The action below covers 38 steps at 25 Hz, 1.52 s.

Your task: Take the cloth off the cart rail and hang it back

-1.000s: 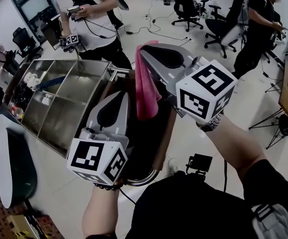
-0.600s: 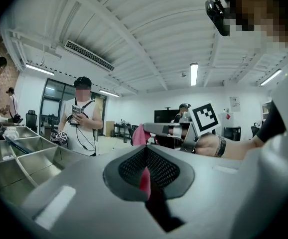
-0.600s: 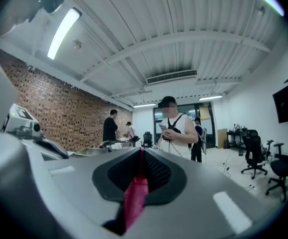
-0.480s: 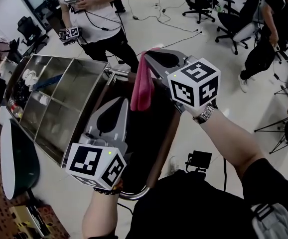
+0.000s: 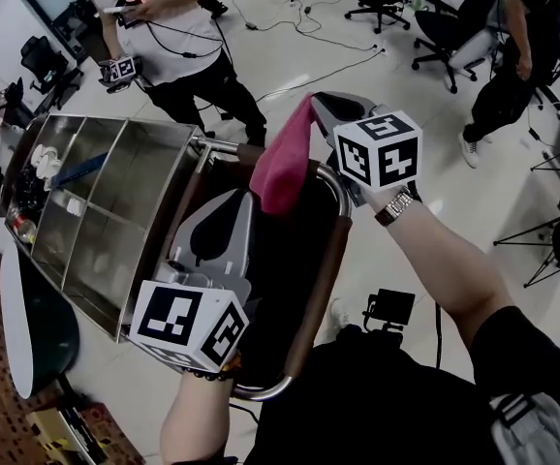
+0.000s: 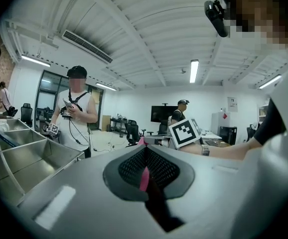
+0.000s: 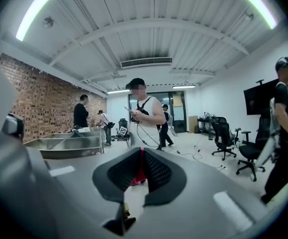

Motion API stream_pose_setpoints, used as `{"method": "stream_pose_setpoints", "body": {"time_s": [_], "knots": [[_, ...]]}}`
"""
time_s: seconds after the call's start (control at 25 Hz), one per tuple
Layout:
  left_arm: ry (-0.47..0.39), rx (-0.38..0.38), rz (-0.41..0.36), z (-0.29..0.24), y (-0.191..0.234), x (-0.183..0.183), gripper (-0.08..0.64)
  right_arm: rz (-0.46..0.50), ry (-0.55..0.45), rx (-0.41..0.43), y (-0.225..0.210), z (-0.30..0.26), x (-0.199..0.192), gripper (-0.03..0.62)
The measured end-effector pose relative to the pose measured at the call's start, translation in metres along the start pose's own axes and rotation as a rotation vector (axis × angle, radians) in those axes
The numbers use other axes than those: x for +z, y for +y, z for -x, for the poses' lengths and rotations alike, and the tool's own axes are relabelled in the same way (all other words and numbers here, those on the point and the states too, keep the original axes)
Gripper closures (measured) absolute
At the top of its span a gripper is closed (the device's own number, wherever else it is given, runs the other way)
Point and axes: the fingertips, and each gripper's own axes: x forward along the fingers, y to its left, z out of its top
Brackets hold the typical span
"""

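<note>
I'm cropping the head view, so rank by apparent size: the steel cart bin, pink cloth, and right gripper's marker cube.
1. steel cart bin.
2. pink cloth and right marker cube: they look about alike, so left unranked.

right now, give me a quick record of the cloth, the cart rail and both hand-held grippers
cloth: pink, hanging from the right hand-held gripper, over the far corner of the cart rail
right hand-held gripper: shut on the cloth
left hand-held gripper: jaws together, pink sliver in the slit, grip unclear
cart rail: brown bar, contact with cloth cannot be told
cart: steel compartments
</note>
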Motion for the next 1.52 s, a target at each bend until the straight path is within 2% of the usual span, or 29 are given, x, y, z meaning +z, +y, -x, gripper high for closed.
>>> {"method": "stream_pose_setpoints", "body": {"time_s": [0.12,0.24,0.32,0.52,0.76,0.96,1.28,1.52], "knots": [[0.003,-0.001,0.002,0.007,0.010,-0.009,0.555,-0.033,0.083,-0.034,-0.008,-0.013,-0.037,0.572],[0.011,-0.007,0.009,0.005,0.009,-0.014,0.555,-0.063,0.139,-0.033,-0.015,-0.013,-0.054,0.479],[0.012,-0.012,0.010,0.002,0.006,-0.013,0.555,-0.067,0.150,-0.026,-0.016,-0.011,-0.055,0.463],[0.000,-0.027,0.007,0.007,0.000,-0.007,0.556,-0.044,0.114,-0.034,-0.010,0.005,-0.043,0.463],[-0.018,-0.060,0.002,0.019,-0.016,0.012,0.556,-0.009,0.052,-0.050,0.007,0.041,-0.007,0.465],[-0.040,-0.105,-0.006,0.046,-0.039,0.033,0.556,0.030,-0.017,-0.053,0.046,0.087,0.028,0.488],[-0.065,-0.191,-0.013,0.108,-0.076,0.060,0.556,0.114,-0.145,-0.055,0.134,0.171,0.075,0.548],[-0.074,-0.258,-0.018,0.152,-0.103,0.061,0.555,0.169,-0.220,-0.070,0.196,0.228,0.082,0.569]]}}
